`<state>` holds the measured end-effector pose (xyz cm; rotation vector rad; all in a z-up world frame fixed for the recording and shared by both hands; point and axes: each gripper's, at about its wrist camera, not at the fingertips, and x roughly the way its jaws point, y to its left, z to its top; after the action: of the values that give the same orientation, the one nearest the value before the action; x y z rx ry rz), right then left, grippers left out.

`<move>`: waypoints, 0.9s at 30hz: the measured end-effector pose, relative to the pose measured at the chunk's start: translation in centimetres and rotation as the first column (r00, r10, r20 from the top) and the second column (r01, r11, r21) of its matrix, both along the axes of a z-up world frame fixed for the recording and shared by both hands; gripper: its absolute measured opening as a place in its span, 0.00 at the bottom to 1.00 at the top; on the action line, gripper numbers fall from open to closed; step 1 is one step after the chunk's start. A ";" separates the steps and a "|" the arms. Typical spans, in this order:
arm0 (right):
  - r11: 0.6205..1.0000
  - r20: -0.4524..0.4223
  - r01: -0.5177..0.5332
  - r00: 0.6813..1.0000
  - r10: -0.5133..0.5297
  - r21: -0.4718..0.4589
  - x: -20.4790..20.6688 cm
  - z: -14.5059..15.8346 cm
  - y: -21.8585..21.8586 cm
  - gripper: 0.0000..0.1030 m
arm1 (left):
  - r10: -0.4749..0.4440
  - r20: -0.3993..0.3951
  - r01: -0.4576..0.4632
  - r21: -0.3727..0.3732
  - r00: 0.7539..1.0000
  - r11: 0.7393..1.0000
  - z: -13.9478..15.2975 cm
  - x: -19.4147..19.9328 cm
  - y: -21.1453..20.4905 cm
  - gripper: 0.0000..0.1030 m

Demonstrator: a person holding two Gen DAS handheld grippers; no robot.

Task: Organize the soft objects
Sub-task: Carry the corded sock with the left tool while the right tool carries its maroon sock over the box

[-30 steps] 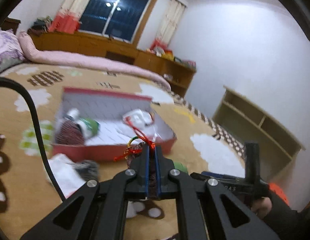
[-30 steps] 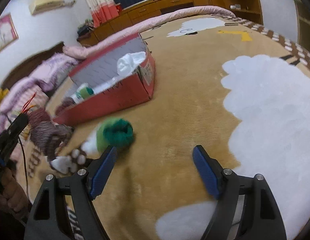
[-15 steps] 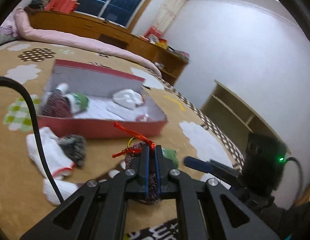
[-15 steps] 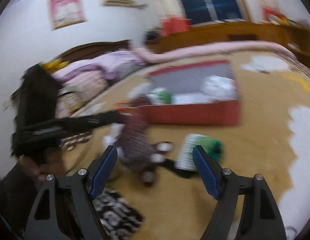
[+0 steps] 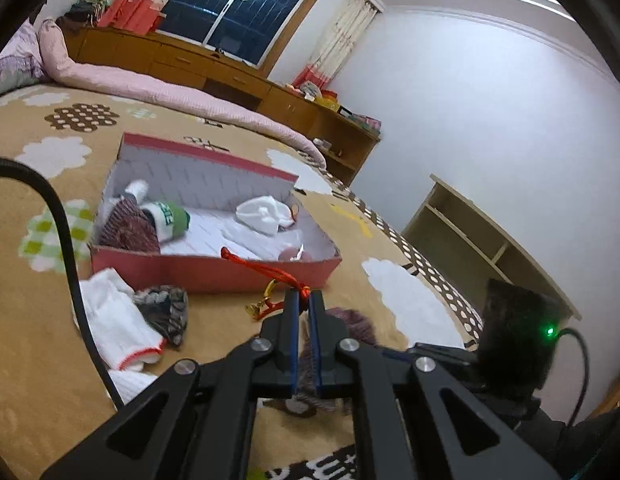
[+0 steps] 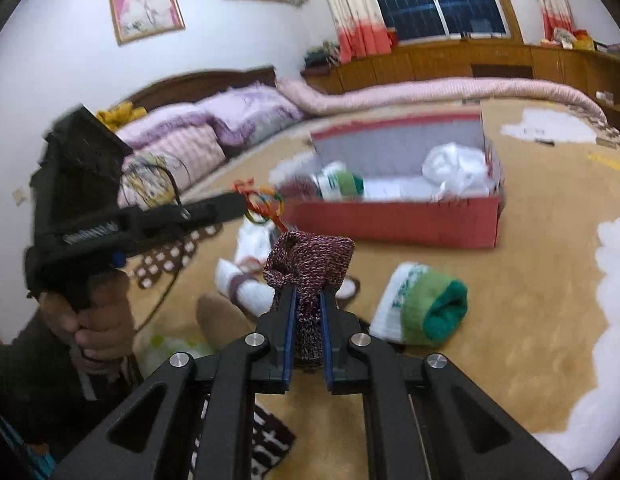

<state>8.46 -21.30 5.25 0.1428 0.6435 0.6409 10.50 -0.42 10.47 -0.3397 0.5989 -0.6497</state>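
A maroon knit sock hangs from a red cord with coloured rings. My left gripper is shut on that cord, and its tip shows at the left of the right wrist view. The jaws of my right gripper are closing with the sock's lower part between them, and the blue pads press on it. The red box on the bed holds a green-and-white sock, a maroon knit piece and a white cloth.
On the tan blanket lie a rolled green-and-white sock, a white sock and a grey knit piece. A black cable crosses the left. Pillows and a pink rolled quilt lie behind. A person's hand holds the left gripper.
My right gripper swung left from the green sock to the hanging maroon sock, and its wide jaws closed on it. The left gripper kept its hold on the cord.
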 end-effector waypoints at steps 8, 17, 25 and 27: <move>0.997 0.109 0.046 0.993 -0.052 0.054 -1.4 3.3 -2.4 0.11 | 0.063 0.131 -0.068 0.032 0.989 0.997 3.8 -1.2 0.9 0.04; 0.983 0.261 0.167 0.948 -0.181 0.074 -0.2 9.2 -5.5 0.11 | 0.145 0.140 -0.153 0.049 0.979 0.987 5.8 2.5 4.9 0.04; 0.979 0.279 0.198 0.943 -0.179 -0.044 5.7 10.2 -4.5 0.12 | 0.133 0.072 -0.145 0.203 0.988 0.968 3.1 8.6 3.9 0.05; 0.976 0.258 0.204 0.949 -0.178 -0.076 7.3 9.9 -4.1 0.12 | 0.132 0.058 -0.143 0.257 0.990 0.956 1.6 9.6 3.1 0.05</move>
<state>15.78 -25.43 15.12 0.0270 0.4108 0.4279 20.15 2.64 12.06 -0.1201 0.6085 -0.4360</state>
